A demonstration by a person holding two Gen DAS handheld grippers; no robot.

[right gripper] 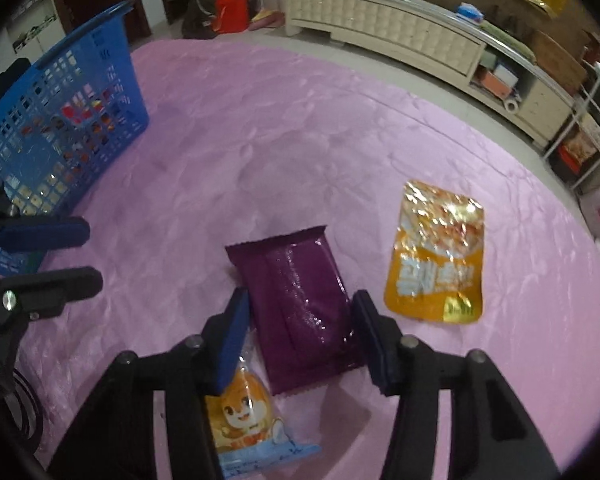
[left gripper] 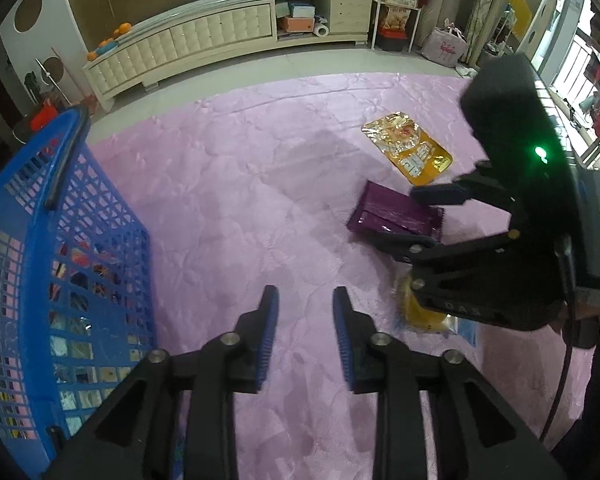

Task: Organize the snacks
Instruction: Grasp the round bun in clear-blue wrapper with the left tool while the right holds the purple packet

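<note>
A purple snack packet [right gripper: 300, 304] lies on the pink blanket [right gripper: 260, 152]; my right gripper [right gripper: 300, 328] is open with a finger on each side of it. It also shows in the left wrist view [left gripper: 392, 216] with the right gripper [left gripper: 416, 218] over it. A gold pouch [right gripper: 440, 252] lies to its right, also seen from the left [left gripper: 408, 146]. A small orange cartoon packet [right gripper: 244, 412] lies under the right gripper's left finger. My left gripper [left gripper: 305, 328] is open and empty beside the blue basket [left gripper: 40, 280], which holds several snacks.
The blue basket [right gripper: 60, 120] stands on the blanket's left side. A long cream cabinet [left gripper: 220, 36] runs along the far wall, with shelves and boxes at its right end. A red bag [right gripper: 232, 12] sits on the floor beyond the blanket.
</note>
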